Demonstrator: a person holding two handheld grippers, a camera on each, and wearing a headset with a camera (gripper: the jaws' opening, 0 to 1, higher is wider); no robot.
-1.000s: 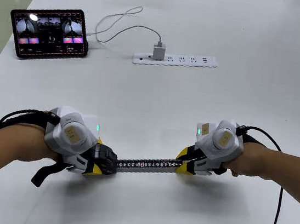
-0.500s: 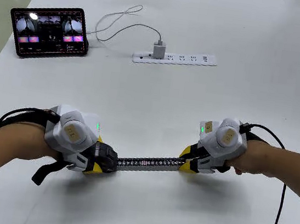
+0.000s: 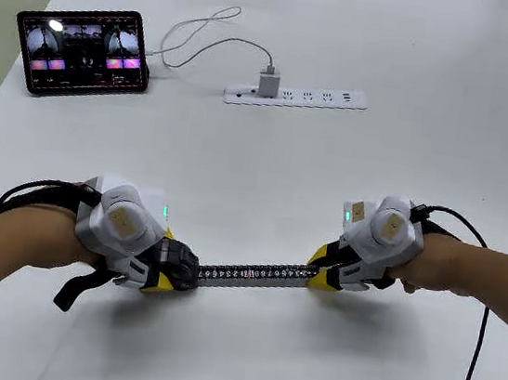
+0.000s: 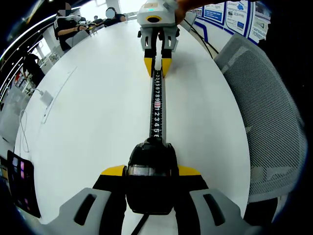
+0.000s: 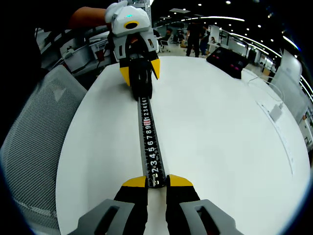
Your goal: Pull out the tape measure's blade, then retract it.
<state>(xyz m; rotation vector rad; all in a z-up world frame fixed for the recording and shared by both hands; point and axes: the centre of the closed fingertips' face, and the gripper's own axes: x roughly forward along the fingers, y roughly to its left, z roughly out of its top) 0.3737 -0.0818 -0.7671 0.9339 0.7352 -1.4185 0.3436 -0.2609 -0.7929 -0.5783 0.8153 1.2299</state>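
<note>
The black tape measure case (image 3: 178,267) (image 4: 151,176) is clamped in my left gripper (image 3: 161,271) (image 4: 151,170) near the table's front left. Its numbered blade (image 3: 257,272) (image 4: 156,105) (image 5: 148,147) runs flat over the white table (image 3: 264,182) to the right. My right gripper (image 3: 319,275) (image 5: 156,181) is shut on the blade's end. In the left gripper view the right gripper (image 4: 156,63) faces me at the far end of the blade. In the right gripper view the left gripper (image 5: 138,73) holds the case (image 5: 142,83) at the far end.
A tablet (image 3: 82,51) with a lit screen stands at the back left. A white power strip (image 3: 296,96) with a plugged charger and cable (image 3: 193,46) lies behind the work area. A mesh chair (image 4: 264,117) stands at the table's near side.
The right gripper has moved further right with the blade's end, so more blade is out. The left gripper and case have stayed in place.
</note>
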